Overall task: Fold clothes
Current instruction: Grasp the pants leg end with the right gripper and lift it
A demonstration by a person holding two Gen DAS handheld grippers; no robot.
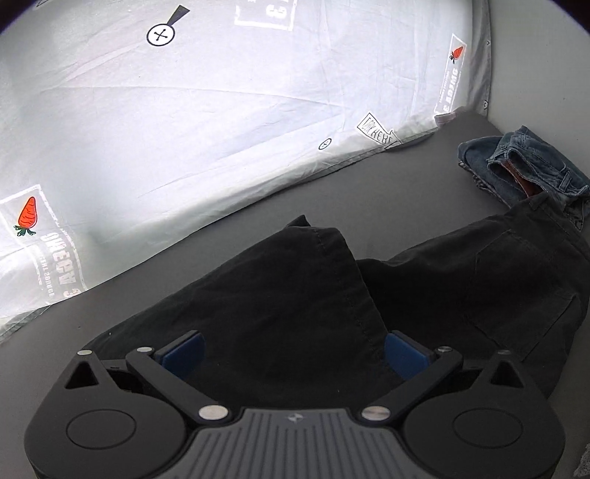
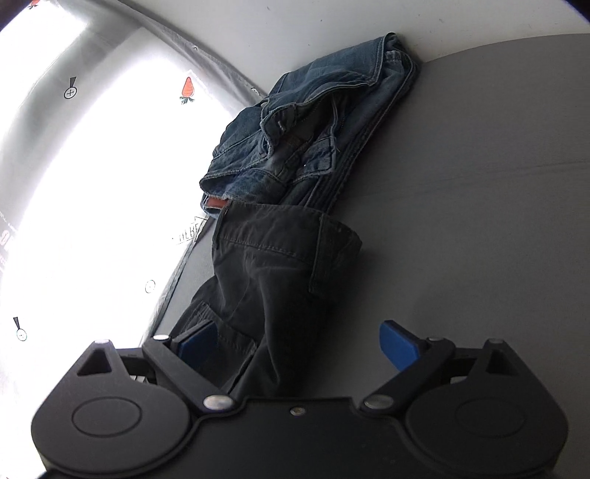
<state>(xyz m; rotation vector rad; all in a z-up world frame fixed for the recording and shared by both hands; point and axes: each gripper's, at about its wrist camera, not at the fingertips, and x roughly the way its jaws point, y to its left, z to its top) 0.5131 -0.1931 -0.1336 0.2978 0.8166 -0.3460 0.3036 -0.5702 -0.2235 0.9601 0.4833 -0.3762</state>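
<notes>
Lying across the grey bed surface (image 1: 387, 177), the black trousers (image 1: 295, 294) fill the lower middle of the left wrist view, one leg end folded over toward the upper middle and the seat with its back pocket spreading to the right edge. Both blue pads of the left claw (image 1: 293, 355) stand wide apart at the bottom of the frame, just over the dark cloth; nothing is pinched between them. A pair of blue jeans (image 1: 523, 169) sits crumpled at the right of that frame, touching the waist end of the black trousers. A pale printed sheet (image 1: 184, 129) with carrot pictures and lettering covers the upper left.

In the right wrist view the black trousers (image 2: 273, 280) run up the middle from the bottom, the waistband toward the upper middle and meeting the blue jeans (image 2: 306, 140), which lie bunched against a light wall (image 2: 295, 29) at the top. The right claw (image 2: 298, 346) is spread wide too; its left pad is over the dark fabric and its right pad stands clear over the bare grey surface (image 2: 479, 221), gripping nothing. The bright sheet (image 2: 92, 184) fills the left side, washed out by light.
</notes>
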